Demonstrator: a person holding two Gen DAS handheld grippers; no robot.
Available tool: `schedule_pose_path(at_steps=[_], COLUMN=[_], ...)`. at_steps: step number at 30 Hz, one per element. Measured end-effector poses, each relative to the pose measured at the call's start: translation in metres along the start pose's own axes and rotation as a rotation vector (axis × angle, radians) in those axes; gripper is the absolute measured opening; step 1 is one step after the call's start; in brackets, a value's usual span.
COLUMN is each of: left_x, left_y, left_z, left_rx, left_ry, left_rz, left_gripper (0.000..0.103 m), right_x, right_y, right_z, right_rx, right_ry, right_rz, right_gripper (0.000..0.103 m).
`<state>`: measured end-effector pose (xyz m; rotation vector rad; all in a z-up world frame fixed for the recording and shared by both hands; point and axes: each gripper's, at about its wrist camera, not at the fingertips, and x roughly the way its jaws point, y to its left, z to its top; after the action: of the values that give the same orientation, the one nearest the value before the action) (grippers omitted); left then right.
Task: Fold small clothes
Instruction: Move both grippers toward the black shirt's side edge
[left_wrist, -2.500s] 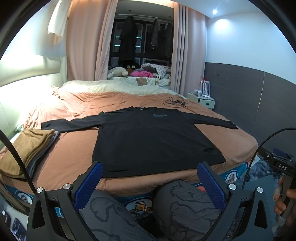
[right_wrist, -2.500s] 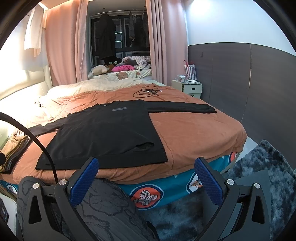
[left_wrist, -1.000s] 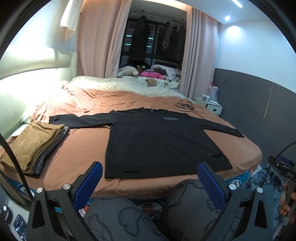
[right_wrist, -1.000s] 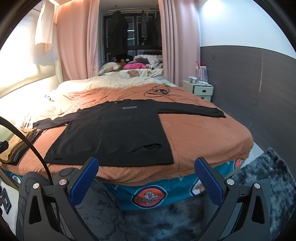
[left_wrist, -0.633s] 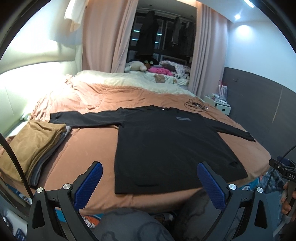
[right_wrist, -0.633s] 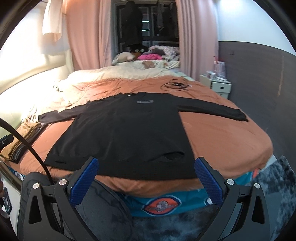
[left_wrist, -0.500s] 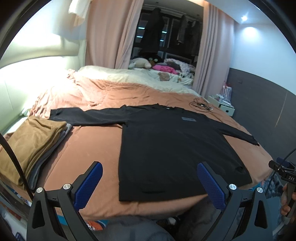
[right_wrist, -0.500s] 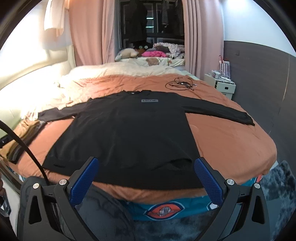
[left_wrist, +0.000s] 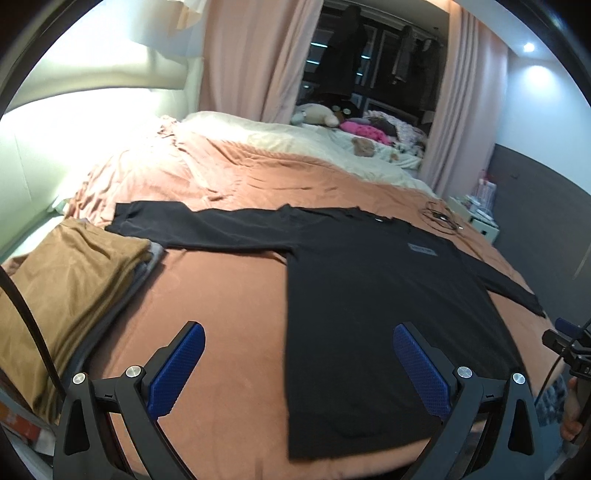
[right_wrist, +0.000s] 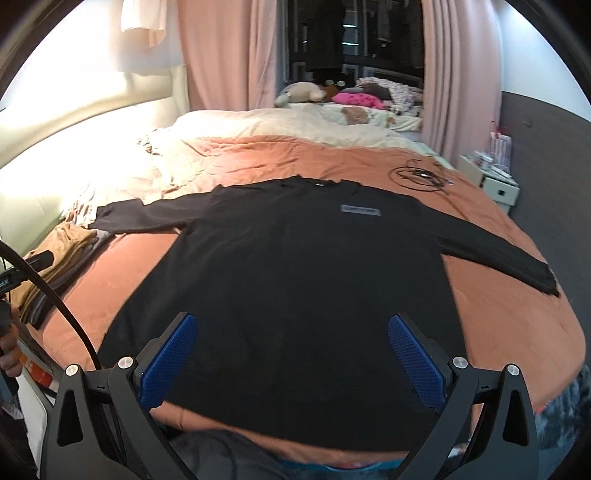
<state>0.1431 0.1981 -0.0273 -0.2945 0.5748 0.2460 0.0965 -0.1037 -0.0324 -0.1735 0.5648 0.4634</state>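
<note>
A black long-sleeved shirt (left_wrist: 376, 295) (right_wrist: 295, 266) lies flat on the orange bedspread, sleeves spread out to both sides, hem toward me. My left gripper (left_wrist: 297, 365) hangs open above the bed's near edge, over the shirt's left hem side, holding nothing. My right gripper (right_wrist: 290, 356) is open too, hovering over the shirt's lower middle, its fingers empty. The shirt's hem edge sits just below the blue pads (right_wrist: 413, 358) in the right wrist view.
A stack of folded brown and grey clothes (left_wrist: 62, 288) (right_wrist: 59, 254) rests at the bed's left edge. A coiled black cable (right_wrist: 421, 175) lies at the far right of the bedspread (left_wrist: 221, 306). A white nightstand (right_wrist: 498, 184) stands right of the bed. Pillows and toys crowd the far end.
Both grippers have risen and moved forward over the bed; the person's knees have dropped out of sight. The shirt has not moved.
</note>
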Motion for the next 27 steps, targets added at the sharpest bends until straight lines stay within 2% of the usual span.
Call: schedule_pose_path(at_steps=[5, 16, 21, 23, 27], left_x=[0.022, 0.069, 0.094, 0.106, 0.129], left_y=[0.015, 0.065, 0.085, 0.092, 0.105], left_z=[0.012, 0.043, 0.052, 0.056, 0.063], left_rx=[-0.025, -0.1, -0.118, -0.129, -0.132], left_ry=[0.014, 0.063, 0.094, 0.113, 0.144], left_rz=[0.021, 0.093, 0.115, 0.117, 0.137], left_gripper=[0.103, 0.102, 0.1, 0.095, 0.092], right_x=[0.024, 0.094, 0.13, 0.142, 0.163], right_y=[-0.008, -0.019, -0.015, -0.014, -0.012], right_z=[0.016, 0.066, 0.085, 0.09, 0.099], right_rx=[-0.02, -0.019, -0.013, -0.008, 0.005], right_ry=[0.022, 0.09, 0.103, 0.108, 0.113], right_rz=[0.064, 0.148, 0.179, 0.187, 0.179], right_gripper=[0.103, 0.103, 0.103, 0.103, 0.103])
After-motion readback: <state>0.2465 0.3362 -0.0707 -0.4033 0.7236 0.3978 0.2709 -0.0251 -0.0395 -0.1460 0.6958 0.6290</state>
